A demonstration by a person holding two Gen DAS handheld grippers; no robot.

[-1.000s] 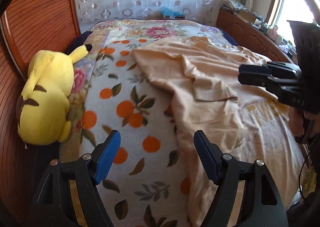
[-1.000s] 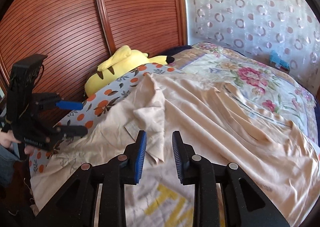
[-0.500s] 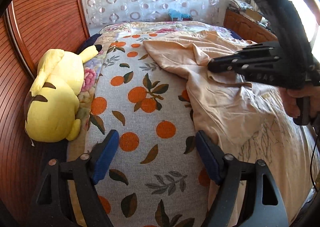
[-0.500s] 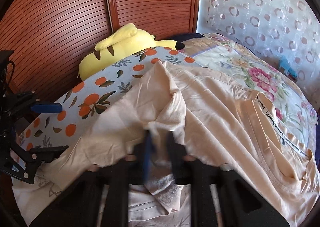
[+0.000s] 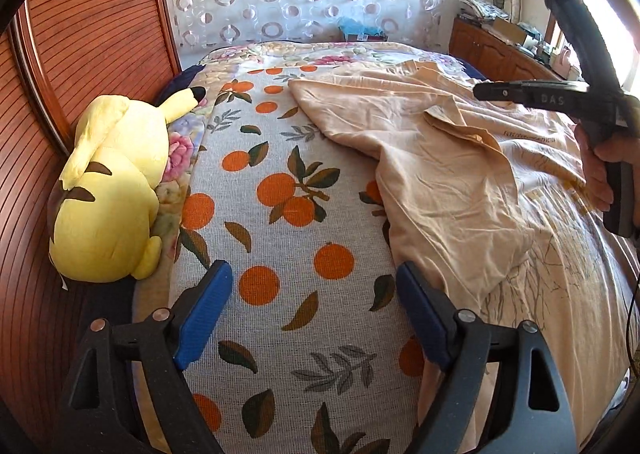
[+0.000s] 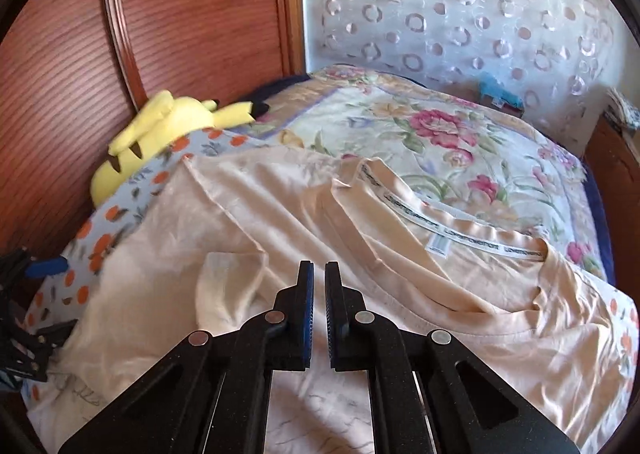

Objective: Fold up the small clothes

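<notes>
A crumpled peach-beige cotton T-shirt point(image 6: 400, 254) lies spread over the bed, its ribbed neckline with a white printed tape turned toward 2 o'clock in the right wrist view and one sleeve flap folded over the body at about 9 o'clock from the fingertips. In the left wrist view the same shirt point(image 5: 452, 174) fills the region from 1 to 4 o'clock, its edge draped onto a grey blanket printed with oranges and leaves point(image 5: 280, 214). The right gripper point(image 6: 316, 274) hovers over the shirt's middle with its blue-padded fingers nearly pressed together, a thin gap between them and no cloth caught there. The left gripper point(image 5: 314, 294) sits above the orange-print blanket, fingers spread wide and empty, the shirt's hem just beside its right finger. A yellow plush toy point(image 5: 108, 190) rests at 9 o'clock against the ribbed reddish wooden headboard point(image 5: 80, 34). A floral quilt point(image 6: 440, 134) lies beyond the shirt.
</notes>
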